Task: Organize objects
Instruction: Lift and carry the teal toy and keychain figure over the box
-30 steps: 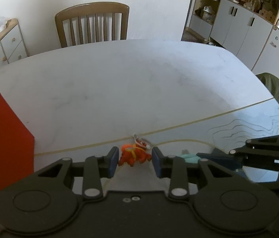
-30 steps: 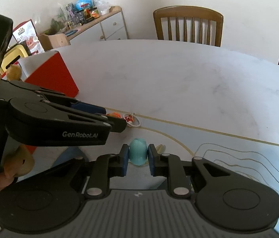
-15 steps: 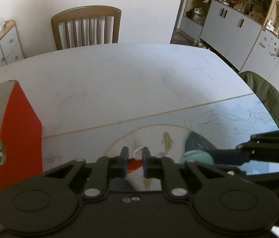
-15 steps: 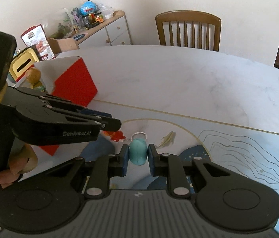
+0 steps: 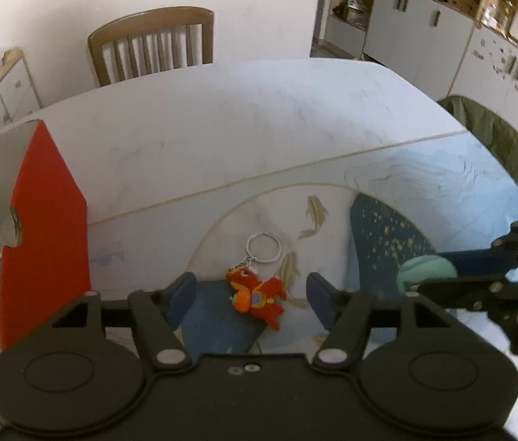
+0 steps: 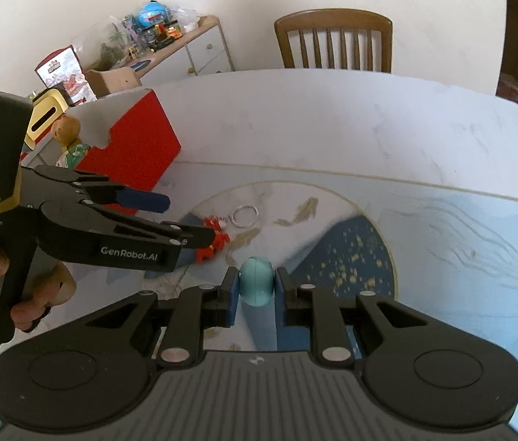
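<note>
A red toy keychain [image 5: 257, 296] with a metal ring [image 5: 263, 248] lies on the patterned mat [image 5: 442, 191]. My left gripper [image 5: 251, 286] is open, its blue fingers standing apart on either side of the toy. The right wrist view shows the same keychain [image 6: 216, 237] just past the left gripper [image 6: 185, 218]. My right gripper [image 6: 256, 286] is shut on a teal egg-shaped toy [image 6: 256, 281] over the mat [image 6: 461, 239]. From the left wrist the egg [image 5: 426, 275] shows at the right, in the right gripper's fingers.
A red and white box [image 5: 49, 239] stands at the left of the table [image 5: 240, 117], with toys behind it [image 6: 69, 139]. A wooden chair [image 6: 332, 36] stands at the far side. A hand [image 6: 34, 294] holds the left gripper's handle. A green cushion [image 5: 497, 150] sits at the right.
My left gripper shut on the keychain, carried it from the mat's edge onto the round pattern, then opened and let it go. The right gripper kept hold of the egg.
</note>
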`<state>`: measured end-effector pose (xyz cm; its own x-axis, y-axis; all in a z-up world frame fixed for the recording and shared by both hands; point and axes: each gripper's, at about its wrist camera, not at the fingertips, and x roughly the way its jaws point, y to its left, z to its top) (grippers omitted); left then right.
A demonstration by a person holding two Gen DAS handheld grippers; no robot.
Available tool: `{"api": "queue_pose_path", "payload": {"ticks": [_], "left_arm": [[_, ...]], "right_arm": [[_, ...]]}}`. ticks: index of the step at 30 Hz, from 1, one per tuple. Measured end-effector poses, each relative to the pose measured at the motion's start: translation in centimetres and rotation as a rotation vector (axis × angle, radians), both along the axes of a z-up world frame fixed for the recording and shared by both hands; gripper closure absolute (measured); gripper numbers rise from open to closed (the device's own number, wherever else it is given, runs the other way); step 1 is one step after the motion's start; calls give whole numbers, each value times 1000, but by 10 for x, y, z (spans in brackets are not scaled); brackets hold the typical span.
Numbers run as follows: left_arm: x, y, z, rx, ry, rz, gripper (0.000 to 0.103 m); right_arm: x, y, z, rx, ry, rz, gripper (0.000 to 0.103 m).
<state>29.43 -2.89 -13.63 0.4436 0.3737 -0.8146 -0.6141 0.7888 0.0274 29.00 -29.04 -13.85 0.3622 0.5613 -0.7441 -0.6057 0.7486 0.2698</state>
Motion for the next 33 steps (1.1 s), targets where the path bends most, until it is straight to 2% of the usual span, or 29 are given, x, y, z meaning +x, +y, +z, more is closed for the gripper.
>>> {"api": "queue_pose_path", "payload": {"ticks": [3, 9, 13, 15, 17, 21, 28, 33], "left_arm": [[3, -2, -10, 1, 21, -14, 32], [8, -4, -24, 11, 23, -18, 32], [11, -1, -32, 8, 38, -5, 42], [9, 1, -34, 4, 34, 8, 42], [8, 0, -33, 5, 29, 13, 47], [9, -3, -32, 9, 25, -2, 64], [9, -2, -30, 7, 19, 19, 66], [5, -2, -19, -5, -12, 31, 67]], "right_arm": [[-3, -4, -5, -8, 16, -7, 83], [-2, -11, -8, -21, 25, -10, 83], [0, -13, -9, -21, 27, -13, 83], [0, -13, -9, -23, 26, -11, 83], [1, -14, -10, -22, 28, -9, 83], [1, -14, -11, -21, 30, -8, 83], [2, -13, -11, -25, 23, 0, 83], [1, -12, -6, -29, 11, 3, 83]]}}
